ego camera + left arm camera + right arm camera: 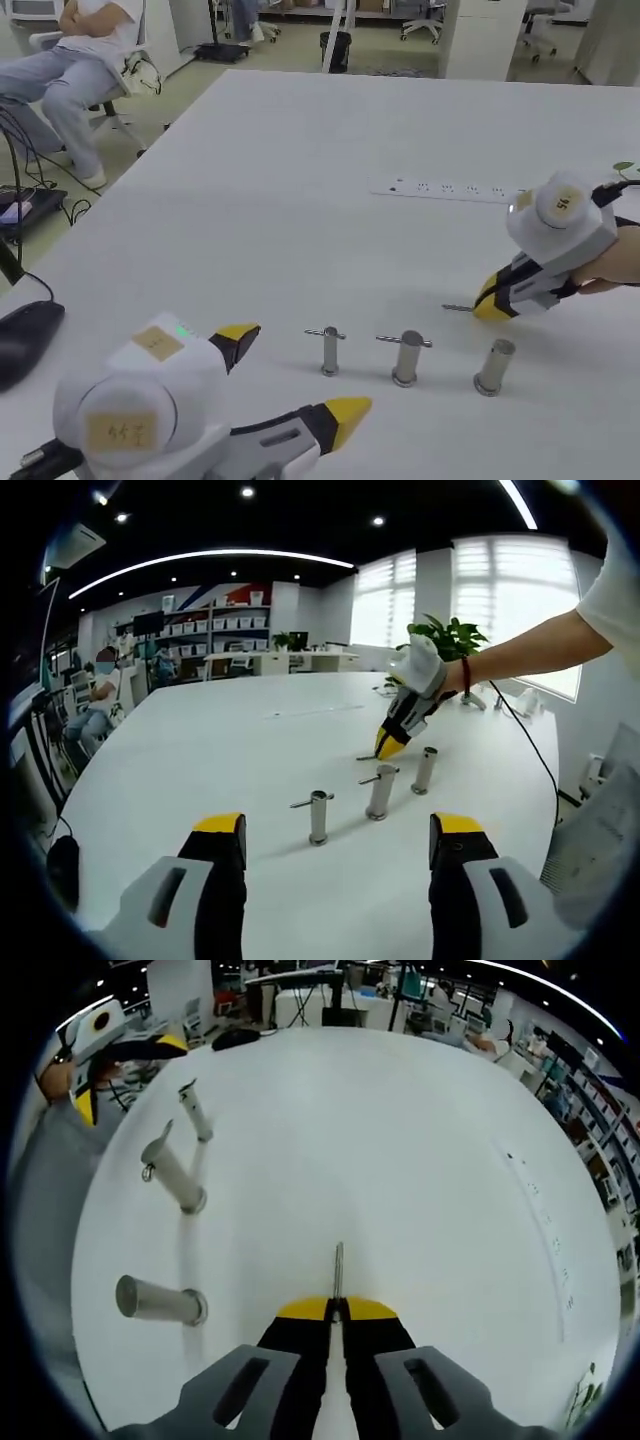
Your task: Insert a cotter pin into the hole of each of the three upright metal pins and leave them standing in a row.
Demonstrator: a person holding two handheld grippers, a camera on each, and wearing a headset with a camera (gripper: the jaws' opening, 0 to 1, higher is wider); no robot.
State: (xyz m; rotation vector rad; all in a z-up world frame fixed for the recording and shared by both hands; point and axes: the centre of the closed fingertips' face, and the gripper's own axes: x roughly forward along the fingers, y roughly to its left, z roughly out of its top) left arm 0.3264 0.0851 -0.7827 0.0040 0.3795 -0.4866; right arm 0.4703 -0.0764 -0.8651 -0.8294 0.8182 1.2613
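Note:
Three upright metal pins stand in a row on the white table (300, 180). The left pin (330, 351) and the middle pin (406, 358) each carry a cotter pin through the top. The right pin (493, 367) has none. My right gripper (487, 303) hovers just behind the right pin, shut on a cotter pin (458, 308) that sticks out leftward from its tips; it shows straight ahead of the jaws as the cotter pin (338, 1269). My left gripper (295, 375) is open at the near edge, facing the row (318, 817), nothing between its jaws.
A white power strip (445, 189) lies on the table behind the right gripper. A black mouse (25, 335) rests at the left edge. A seated person (70, 60) is beyond the table's far left corner. A plant (450, 640) stands at the far end.

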